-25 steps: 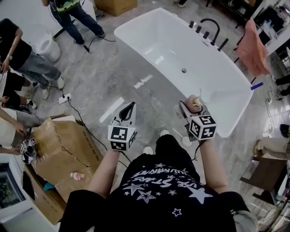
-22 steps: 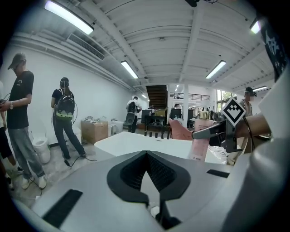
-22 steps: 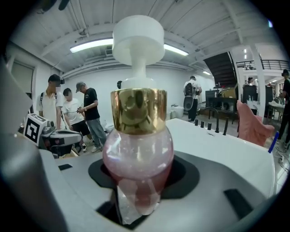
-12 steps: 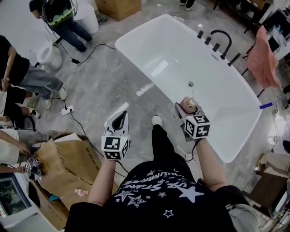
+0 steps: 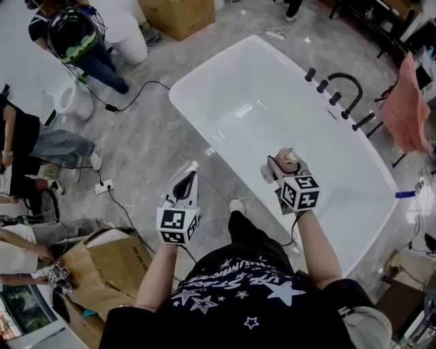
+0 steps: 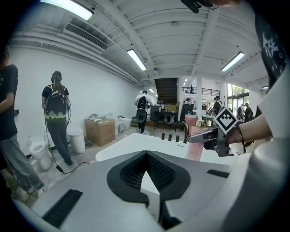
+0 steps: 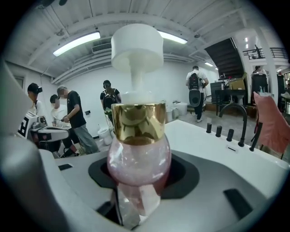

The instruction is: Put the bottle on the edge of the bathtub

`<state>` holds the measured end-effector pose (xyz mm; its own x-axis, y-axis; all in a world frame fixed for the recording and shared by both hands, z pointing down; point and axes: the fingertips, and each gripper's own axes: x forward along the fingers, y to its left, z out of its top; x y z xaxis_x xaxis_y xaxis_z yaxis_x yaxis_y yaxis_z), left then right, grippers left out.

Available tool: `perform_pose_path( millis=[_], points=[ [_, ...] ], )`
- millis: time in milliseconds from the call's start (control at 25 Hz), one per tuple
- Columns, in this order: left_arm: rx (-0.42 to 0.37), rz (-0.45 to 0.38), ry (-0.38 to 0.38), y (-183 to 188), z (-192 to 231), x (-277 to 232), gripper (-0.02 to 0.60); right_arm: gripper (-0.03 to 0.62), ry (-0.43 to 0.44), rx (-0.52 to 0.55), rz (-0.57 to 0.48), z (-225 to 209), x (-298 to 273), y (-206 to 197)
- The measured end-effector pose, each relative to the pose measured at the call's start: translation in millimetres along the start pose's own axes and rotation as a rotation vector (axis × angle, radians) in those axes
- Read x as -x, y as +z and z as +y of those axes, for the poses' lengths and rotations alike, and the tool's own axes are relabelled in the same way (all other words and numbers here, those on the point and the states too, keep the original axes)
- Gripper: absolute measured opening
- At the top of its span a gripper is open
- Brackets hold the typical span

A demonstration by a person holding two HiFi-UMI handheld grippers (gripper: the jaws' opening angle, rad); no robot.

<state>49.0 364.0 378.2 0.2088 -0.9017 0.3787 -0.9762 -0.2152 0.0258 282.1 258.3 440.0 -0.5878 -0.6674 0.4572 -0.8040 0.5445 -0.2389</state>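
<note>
one bottle (image 7: 138, 154) pinched in right claw (image 5: 286, 166) — left claw (image 5: 193, 169) pressed together — one bathtub (image 5: 252, 95).

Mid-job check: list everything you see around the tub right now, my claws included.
Bathtub: one, white, centre to right of the head view.
Faucet set: one, black, on the tub's far rim.
Bottle: one, pink with gold collar and white pump, in the right claw, over the tub's near side.
Towel: one, pink, hanging beyond the tub at far right.
Cardboard boxes: two, brown, one at the top, one torn open at lower left.
Bystanders: at least three, mostly dark clothes, along the left.
Left claw: one, white with black pads, shut, nothing in it, over the floor.
Right claw: one, same colours, shut on the bottle.
</note>
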Motion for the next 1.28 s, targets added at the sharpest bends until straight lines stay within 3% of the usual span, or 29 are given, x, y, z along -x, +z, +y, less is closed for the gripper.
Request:
perform_pose_path(
  millis=[440,840,1080,1280],
  points=[
    [-0.007,0.002,0.013,62,33,-111,0.015,0.224,-0.018,-0.049,-0.007,-70,-79,62],
    [-0.003,0.002,-0.055,79,88,-184,0.015,0.224,-0.069,-0.070,0.001,-79,-138,86],
    [0.018,0.003,-0.121,97,150,-247,0.015,0.224,-0.155,-0.103,0.002,-85,-191,114],
    [-0.015,0.024,-0.191,116,218,-307,0.015,0.222,-0.245,-0.129,-0.001,-90,-262,153]
  ],
)
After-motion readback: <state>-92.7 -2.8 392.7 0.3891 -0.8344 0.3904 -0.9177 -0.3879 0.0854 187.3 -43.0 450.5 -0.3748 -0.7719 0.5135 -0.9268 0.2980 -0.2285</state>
